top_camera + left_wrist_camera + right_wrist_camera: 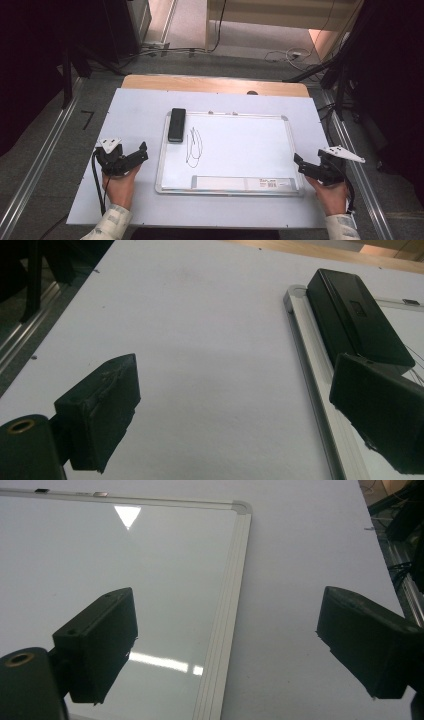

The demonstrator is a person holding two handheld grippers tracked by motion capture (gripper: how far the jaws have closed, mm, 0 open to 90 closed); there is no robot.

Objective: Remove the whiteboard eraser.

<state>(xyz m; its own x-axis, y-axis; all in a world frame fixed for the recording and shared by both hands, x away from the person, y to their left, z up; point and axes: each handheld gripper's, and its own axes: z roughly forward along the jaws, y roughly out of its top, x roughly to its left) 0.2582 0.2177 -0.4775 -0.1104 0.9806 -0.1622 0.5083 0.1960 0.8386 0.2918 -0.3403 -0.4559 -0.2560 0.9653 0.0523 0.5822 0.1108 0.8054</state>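
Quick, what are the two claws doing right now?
Left claw: open, holding nothing.
Right claw: open, holding nothing.

Lab/recording setup: tabletop (135, 105) w/ white cover sheet, alu rails (40, 165) either side, cables (280, 54) across carpet floor, dark stands around.

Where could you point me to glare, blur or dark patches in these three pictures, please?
Right gripper view: the whiteboard mirrors a bright triangle near its top and a streak low down; the near jaws are soft. Left gripper view: the black eraser is dark with little detail, and the near jaws are blurred. High view: the corners fall into deep shadow, while the table is evenly lit and the scribble reads clearly.
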